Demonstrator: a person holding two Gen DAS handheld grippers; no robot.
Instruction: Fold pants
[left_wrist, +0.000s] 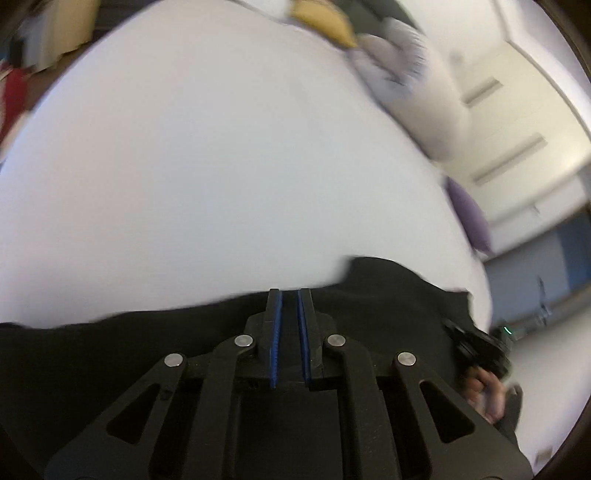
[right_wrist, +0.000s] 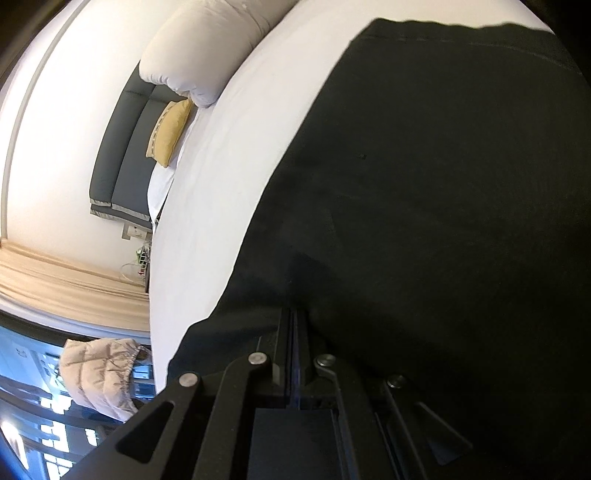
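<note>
Both grippers angled down over black pants (right_wrist: 424, 184): right gripper (right_wrist: 294, 314) pinching cloth, left gripper (left_wrist: 290, 293) seemingly likewise.

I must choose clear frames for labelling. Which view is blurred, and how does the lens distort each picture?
Left wrist view: motion blur smears the pillows and the black pants edge; the white bed bulges from fisheye. Right wrist view: sharper, the yellow cushion is crisp, yet the bed edge curves strongly.

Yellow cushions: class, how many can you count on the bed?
1. The yellow cushion leans at the dark headboard, beside the white pillow. Others may be hidden.
</note>
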